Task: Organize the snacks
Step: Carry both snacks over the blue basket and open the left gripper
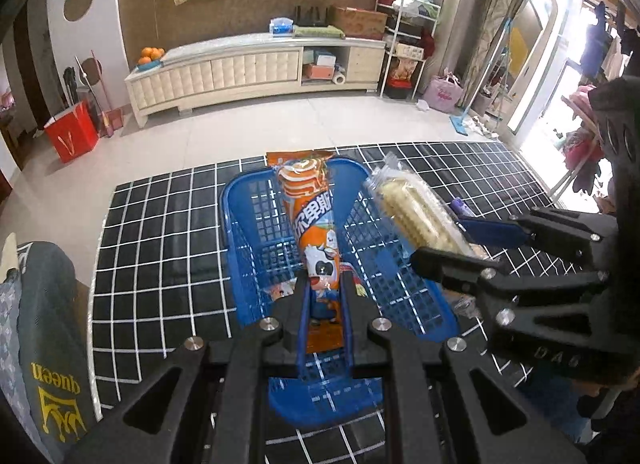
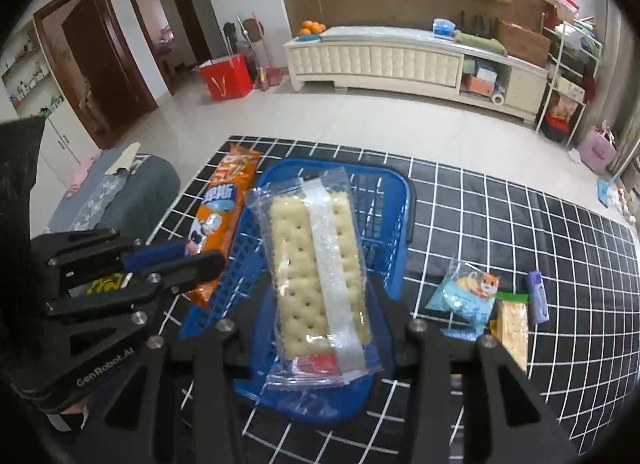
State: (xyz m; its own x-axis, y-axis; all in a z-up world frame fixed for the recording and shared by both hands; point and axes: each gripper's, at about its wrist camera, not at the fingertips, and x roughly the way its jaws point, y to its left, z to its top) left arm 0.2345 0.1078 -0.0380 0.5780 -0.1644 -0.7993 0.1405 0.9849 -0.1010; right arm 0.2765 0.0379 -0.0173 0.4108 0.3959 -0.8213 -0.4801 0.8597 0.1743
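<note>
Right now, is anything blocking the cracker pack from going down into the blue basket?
Nothing visible. The cracker pack, gripped by the right gripper, hangs right over the blue basket; its open top is uncovered.

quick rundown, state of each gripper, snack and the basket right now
left gripper: shut on orange snack pack, above basket
right gripper: shut on cracker pack, above basket
blue basket: on the grid mat
light blue packet, small cracker bar, purple sachet: lying on mat

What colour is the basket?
Blue. The basket shows best in the right wrist view.
</note>
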